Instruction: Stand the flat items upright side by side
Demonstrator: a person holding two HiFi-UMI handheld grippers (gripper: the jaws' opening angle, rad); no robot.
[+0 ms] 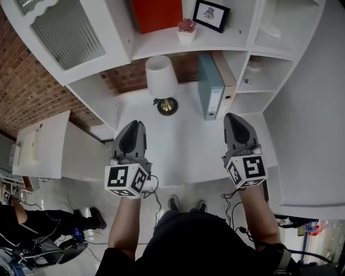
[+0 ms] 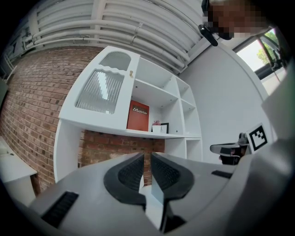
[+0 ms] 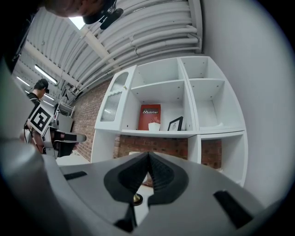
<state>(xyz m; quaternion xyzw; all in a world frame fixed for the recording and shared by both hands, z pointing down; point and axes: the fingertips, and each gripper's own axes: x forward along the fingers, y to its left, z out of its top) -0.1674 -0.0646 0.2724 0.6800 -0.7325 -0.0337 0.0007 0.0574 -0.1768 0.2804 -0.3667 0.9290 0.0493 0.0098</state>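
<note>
Two flat binders stand upright side by side on the white desk [image 1: 178,156], a blue-grey one [image 1: 209,86] and a beige one [image 1: 227,89] that leans on the shelf divider. A red flat item [image 1: 156,13] stands on the shelf above, also seen in the left gripper view [image 2: 138,116] and the right gripper view [image 3: 150,117]. My left gripper [image 1: 135,125] hovers over the desk's left part, jaws all but together with nothing between them [image 2: 147,156]. My right gripper [image 1: 233,116] is just in front of the binders, shut and empty [image 3: 148,154].
A white lamp [image 1: 160,78] with a brass base [image 1: 167,106] stands left of the binders. A potted plant [image 1: 187,29] and a framed picture [image 1: 211,15] share the upper shelf. A white side counter [image 1: 43,145] lies at the left, with a person [image 1: 32,226] beyond it.
</note>
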